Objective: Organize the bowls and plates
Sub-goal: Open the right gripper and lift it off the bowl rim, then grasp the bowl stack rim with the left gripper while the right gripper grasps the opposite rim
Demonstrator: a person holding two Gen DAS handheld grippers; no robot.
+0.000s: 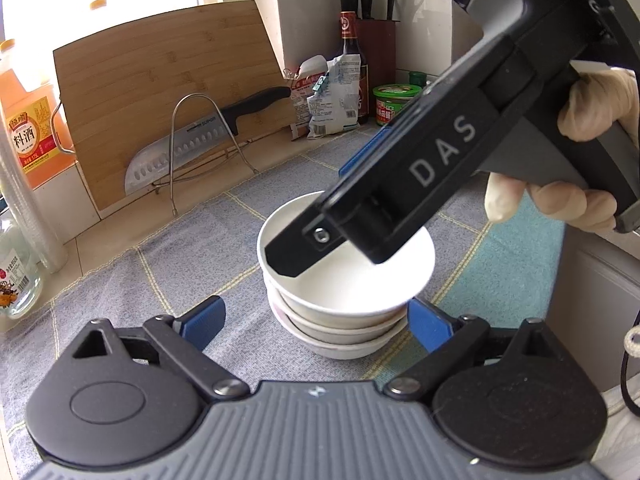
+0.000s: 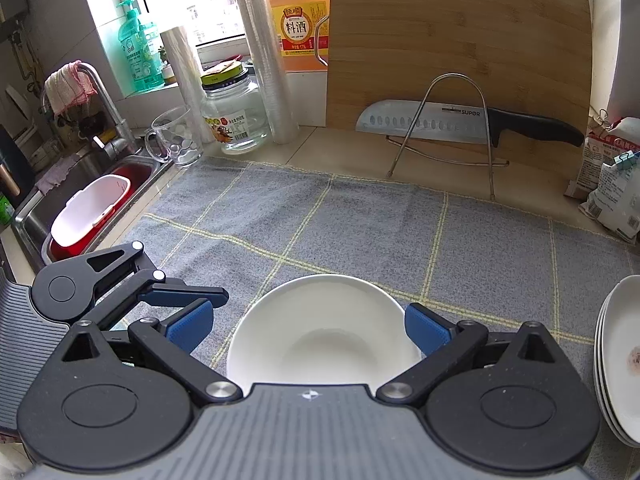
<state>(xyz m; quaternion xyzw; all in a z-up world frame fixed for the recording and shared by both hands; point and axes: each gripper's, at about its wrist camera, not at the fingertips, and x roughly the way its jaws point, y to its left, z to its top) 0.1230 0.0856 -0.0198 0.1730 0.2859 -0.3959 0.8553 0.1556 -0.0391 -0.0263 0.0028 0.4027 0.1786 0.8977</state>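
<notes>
Both wrist views look steeply down, close – sharing the bowls (image 1: 344, 280) and cloth (image 2: 360, 220).

Beige countertop (image 2: 360, 152) carried a grey-blue checked cloth (image 2: 360, 232). On the cloth: a stack of white bowls (image 1: 340, 320) and, to its right, a stack of white plates (image 2: 620, 360). Directly on the counter behind the cloth: wire rack (image 2: 444, 136) propping a bamboo cutting board (image 2: 460, 48) and a knife (image 2: 460, 122), glass jar (image 2: 234, 116), glass mug (image 2: 176, 140), cooking wine jug (image 2: 296, 20).
</notes>
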